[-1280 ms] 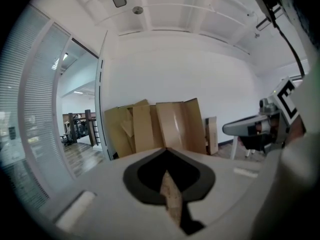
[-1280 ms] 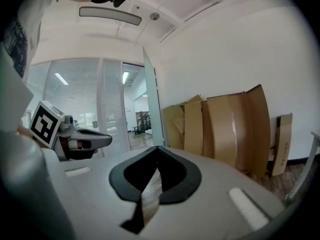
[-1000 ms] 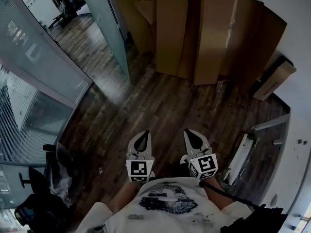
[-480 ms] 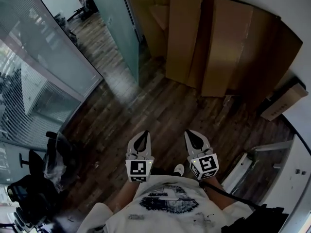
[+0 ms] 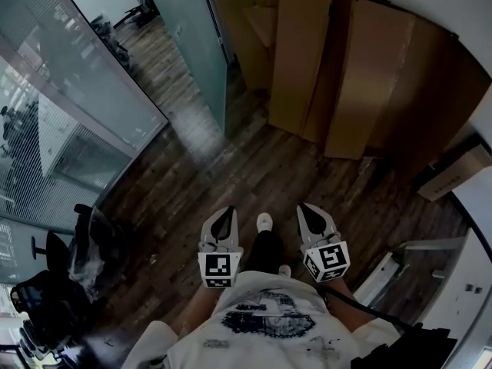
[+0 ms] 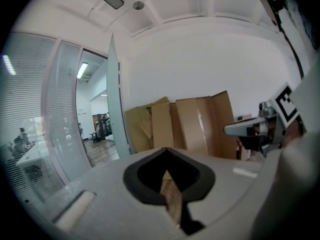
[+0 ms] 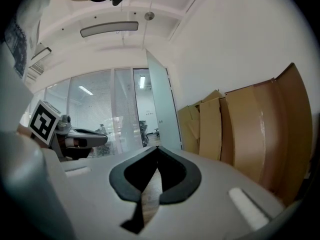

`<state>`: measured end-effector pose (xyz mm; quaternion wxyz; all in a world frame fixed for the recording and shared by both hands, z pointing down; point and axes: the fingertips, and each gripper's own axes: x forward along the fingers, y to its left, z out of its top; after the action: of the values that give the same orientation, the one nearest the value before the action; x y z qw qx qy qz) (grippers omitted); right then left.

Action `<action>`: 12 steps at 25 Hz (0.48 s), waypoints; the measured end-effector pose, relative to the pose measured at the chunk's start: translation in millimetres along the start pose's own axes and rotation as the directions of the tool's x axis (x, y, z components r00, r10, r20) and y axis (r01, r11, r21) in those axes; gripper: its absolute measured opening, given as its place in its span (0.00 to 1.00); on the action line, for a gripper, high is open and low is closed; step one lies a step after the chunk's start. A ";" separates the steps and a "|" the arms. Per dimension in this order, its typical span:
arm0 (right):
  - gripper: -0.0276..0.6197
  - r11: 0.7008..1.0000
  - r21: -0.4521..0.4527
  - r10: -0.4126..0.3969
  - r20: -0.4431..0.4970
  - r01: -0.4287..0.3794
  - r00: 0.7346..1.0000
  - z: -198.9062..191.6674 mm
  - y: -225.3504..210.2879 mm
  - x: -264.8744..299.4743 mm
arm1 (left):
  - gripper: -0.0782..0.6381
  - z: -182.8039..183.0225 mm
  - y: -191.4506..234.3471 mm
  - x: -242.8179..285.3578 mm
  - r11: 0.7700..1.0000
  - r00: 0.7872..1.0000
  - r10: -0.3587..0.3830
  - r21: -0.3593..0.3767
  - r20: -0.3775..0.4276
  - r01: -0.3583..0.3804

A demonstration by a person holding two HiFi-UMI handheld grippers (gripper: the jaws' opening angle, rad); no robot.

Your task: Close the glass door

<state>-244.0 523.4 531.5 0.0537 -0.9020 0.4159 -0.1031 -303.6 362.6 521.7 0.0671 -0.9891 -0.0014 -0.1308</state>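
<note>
Left tongs [image 5: 224,211] and right tongs [image 5: 309,208] are both pressed together, empty. The glass door [image 5: 192,37] stands open ahead-left, well apart from them, beside the cardboard [image 5: 307,60]. Risk imo: pushing with shut tips, they skate off the slick glass.

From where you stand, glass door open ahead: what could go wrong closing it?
The left gripper and right gripper are both shut and empty; narrow tips pushing on the glass door might slip or scratch it. The cardboard sheets lean close beside the door, so reaching round it could topple them. A hard push may slam the door against the glass wall.
</note>
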 end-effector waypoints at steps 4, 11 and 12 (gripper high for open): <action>0.05 1.000 -0.017 -0.010 -0.004 0.010 1.000 8.8 -10.7 25.7 | 0.11 3.9 18.1 27.4 1.000 1.000 0.004 -0.012 0.013 -0.004; 0.05 0.999 -0.038 0.005 -0.017 -0.005 1.000 24.2 -27.5 93.5 | 0.11 18.3 48.3 92.7 1.000 0.999 -0.007 -0.026 0.033 0.008; 0.05 0.999 -0.037 0.009 -0.022 -0.010 1.000 25.0 -28.1 104.5 | 0.11 18.6 54.6 101.0 1.000 1.000 -0.007 -0.030 0.030 0.008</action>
<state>-151.3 462.3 527.1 0.0329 -0.8997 0.4225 -0.1048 -200.2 309.5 522.8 0.0518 -0.9918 -0.0042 -0.1164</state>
